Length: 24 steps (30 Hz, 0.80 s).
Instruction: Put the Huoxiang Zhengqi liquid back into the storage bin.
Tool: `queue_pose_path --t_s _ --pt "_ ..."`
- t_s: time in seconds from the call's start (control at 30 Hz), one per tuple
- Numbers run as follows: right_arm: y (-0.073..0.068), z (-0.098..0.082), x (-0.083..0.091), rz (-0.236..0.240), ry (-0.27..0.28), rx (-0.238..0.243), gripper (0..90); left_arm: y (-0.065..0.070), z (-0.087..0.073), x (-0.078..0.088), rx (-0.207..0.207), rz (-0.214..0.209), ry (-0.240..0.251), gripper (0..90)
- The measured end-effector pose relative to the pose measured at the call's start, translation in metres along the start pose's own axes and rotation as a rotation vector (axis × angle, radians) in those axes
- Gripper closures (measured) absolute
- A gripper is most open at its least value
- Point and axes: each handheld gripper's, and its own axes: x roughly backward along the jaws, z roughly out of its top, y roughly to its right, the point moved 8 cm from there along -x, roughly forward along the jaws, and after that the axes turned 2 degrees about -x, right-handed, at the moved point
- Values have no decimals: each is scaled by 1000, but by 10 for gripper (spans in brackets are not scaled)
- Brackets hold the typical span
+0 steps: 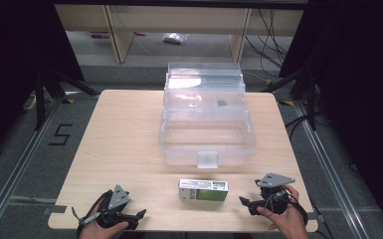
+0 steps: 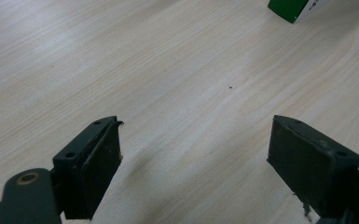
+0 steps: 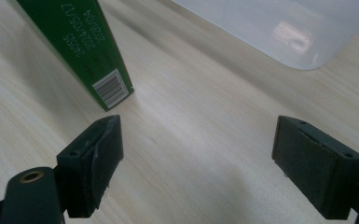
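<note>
- Fingers (image 3: 93,168) of the right gripper (image 3: 198,163) stand wide apart with only bare table between them, gripping nothing; their dark pads face each other across the pale wood.
- Just ahead of the fingers on the left of the right gripper view lies the green box (image 3: 77,51), close but apart from them; it shows a white barcode label and printed date figures on its side.
- Fingers (image 2: 91,170) of the left gripper (image 2: 196,163) are likewise spread and released, empty, with plain wood grain between them; one green corner of the box sits far off at the top edge of that view.
- From the high view, the left gripper (image 1: 138,215) rests near the front left edge of the table (image 1: 119,139), held in a hand (image 1: 102,226), and the right gripper (image 1: 244,201) sits near the front right edge in the other hand (image 1: 286,219).
- Between the two grippers, near the front edge, the green and white box lies flat on the table, well apart from the left gripper and nearer the right one.
- Behind the box stands a clear plastic storage box (image 1: 206,119), lid raised at the back, its front latch facing the box.
</note>
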Motion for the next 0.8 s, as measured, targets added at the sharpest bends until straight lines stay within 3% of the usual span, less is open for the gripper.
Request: queue_pose_path --t_s 0.1,0.17,0.23,0.37,0.47,0.53,0.6,0.8 --pt "3 1 0 -1 0 41 172 1 1 -1 16 2 13 164" --pt "1 0 0 6 -7 25 174 0 0 0 -1 -1 0 165" --pt "2 1 1 11 -21 67 192 1 0 0 1 -8 -2 165" --pt "0 2 2 22 -25 86 191 0 0 0 4 -2 1 165" --pt "-3 2 5 20 -36 80 190 1 1 -1 19 -4 12 165" --pt "-6 4 7 26 -42 99 190 0 0 0 5 -2 1 165" --pt "-9 6 8 33 -30 118 190 1 0 -1 21 -7 10 165" --pt "-16 12 12 32 -38 162 192 -1 -1 -1 17 7 -2 165"
